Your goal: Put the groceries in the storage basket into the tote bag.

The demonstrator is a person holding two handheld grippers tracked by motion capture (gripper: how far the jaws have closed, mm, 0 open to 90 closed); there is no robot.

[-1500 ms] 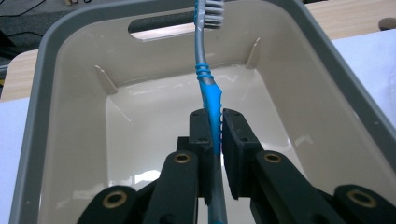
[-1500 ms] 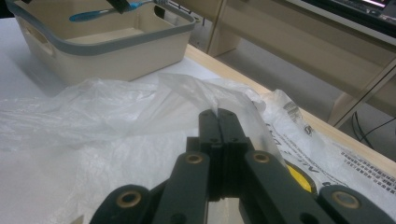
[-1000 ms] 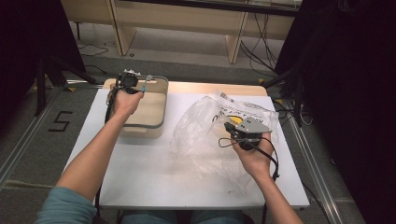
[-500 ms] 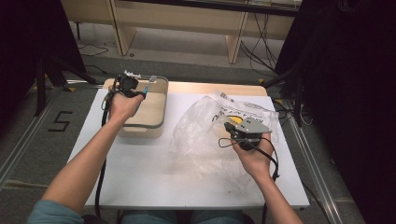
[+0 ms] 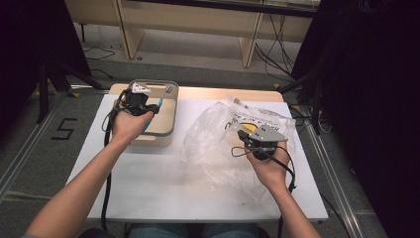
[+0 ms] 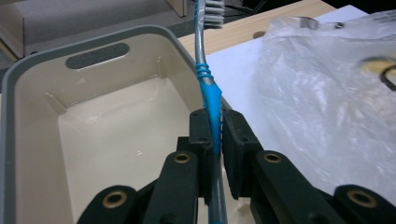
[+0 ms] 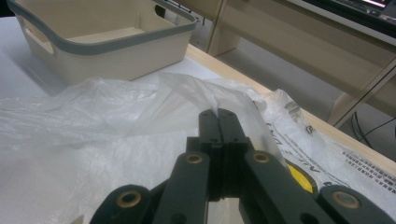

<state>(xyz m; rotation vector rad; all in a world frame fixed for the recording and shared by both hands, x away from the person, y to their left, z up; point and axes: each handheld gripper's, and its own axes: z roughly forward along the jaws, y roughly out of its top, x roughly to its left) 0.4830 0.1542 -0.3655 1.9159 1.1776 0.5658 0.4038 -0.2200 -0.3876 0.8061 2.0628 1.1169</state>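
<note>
I am seated at a white table (image 5: pixel 163 183), forearms reaching in from the near edge, a hand-held gripper in each hand. My left gripper (image 6: pixel 214 133) is clamped on a blue and grey toothbrush (image 6: pixel 208 88), its black jaws pinching the blue part of the handle from both sides. The toothbrush runs lengthwise between the jaws, its white bristled head pointing away from me, above the far right rim of a beige bin (image 6: pixel 28 79) with a grey rim. From the high view, my left gripper (image 5: pixel 137 101) hovers over the near right part of that bin (image 5: pixel 166 134), which stands at the far left of the table, and the toothbrush (image 5: pixel 161 101) slants up to the right over the bin's interior. The bin's beige floor looks bare beneath it. My right gripper (image 7: pixel 218 122) has its jaws pressed flat together, nipping a raised fold of a crumpled clear plastic bag (image 7: pixel 93 107). That bag (image 5: pixel 213 134) lies spread on the right half of the table, just beside the bin, with black print and a yellow patch on its far side. My right gripper (image 5: pixel 247 138) rests over the bag's middle, well apart from my left.
</note>
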